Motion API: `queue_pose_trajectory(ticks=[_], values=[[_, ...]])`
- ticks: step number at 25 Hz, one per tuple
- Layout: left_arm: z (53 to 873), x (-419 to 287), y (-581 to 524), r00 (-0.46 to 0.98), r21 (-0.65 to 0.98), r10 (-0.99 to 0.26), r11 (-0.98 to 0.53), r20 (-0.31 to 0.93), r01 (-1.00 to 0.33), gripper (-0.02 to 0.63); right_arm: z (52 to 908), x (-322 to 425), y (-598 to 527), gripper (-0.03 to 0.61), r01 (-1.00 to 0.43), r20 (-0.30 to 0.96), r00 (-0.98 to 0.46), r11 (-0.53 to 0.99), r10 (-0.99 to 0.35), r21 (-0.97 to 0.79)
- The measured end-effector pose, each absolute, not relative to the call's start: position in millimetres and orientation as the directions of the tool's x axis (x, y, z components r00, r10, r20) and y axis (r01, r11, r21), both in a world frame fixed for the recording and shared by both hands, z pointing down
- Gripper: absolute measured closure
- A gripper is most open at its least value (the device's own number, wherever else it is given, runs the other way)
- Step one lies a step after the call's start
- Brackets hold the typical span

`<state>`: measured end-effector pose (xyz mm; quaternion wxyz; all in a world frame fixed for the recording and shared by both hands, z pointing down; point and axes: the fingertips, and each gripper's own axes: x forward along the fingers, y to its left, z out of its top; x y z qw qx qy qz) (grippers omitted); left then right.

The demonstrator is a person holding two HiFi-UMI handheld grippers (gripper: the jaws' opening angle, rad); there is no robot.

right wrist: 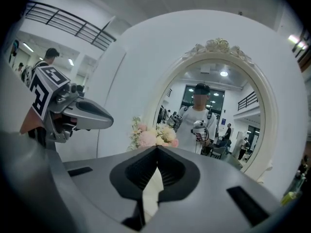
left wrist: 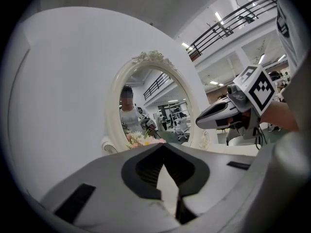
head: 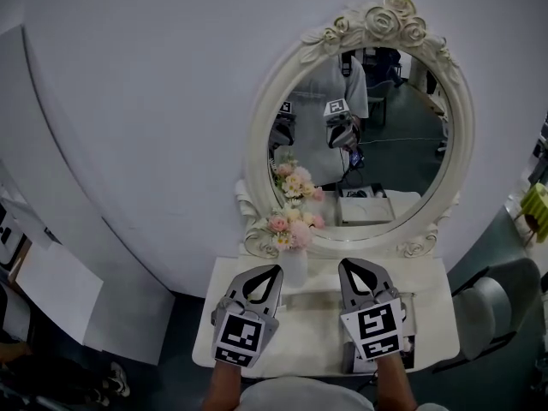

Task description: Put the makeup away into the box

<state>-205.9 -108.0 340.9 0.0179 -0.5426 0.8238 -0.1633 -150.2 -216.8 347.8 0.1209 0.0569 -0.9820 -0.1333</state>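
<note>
A small white bench [head: 310,342] with rounded corners stands against the curved white wall. At its back edge rises an oval mirror [head: 385,144] in an ornate cream frame. A white vase [head: 294,268] of pink and cream flowers [head: 291,228] stands at the back left, just before the mirror. A box [head: 410,332] lies at the right side, mostly covered from view

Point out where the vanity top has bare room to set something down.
Bare: the strip of vanity top between the left gripper and right gripper, and the right end past the box. Crowded: the back left, where the flower vase stands before the mirror, and the box's side under the right gripper.
</note>
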Motion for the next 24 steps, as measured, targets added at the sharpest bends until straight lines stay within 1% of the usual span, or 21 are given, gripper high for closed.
queue_pose_trajectory(ticks=[15, 24], values=[[337.9, -200.4, -107.7, -0.411, -0.306, -0.9, 0.354, 0.147, -0.884, 0.601, 331.6, -138.0, -216.6, 0.577, -0.086, 0.203, -0.969, 0.959, -0.144, 0.269], [343.8, -195.4, -105.1, -0.411, -0.309, -0.897, 0.349, 0.163, -0.885, 0.601, 339.4, -132.9, -217.2, 0.577, -0.093, 0.222, -0.963, 0.96, -0.154, 0.262]])
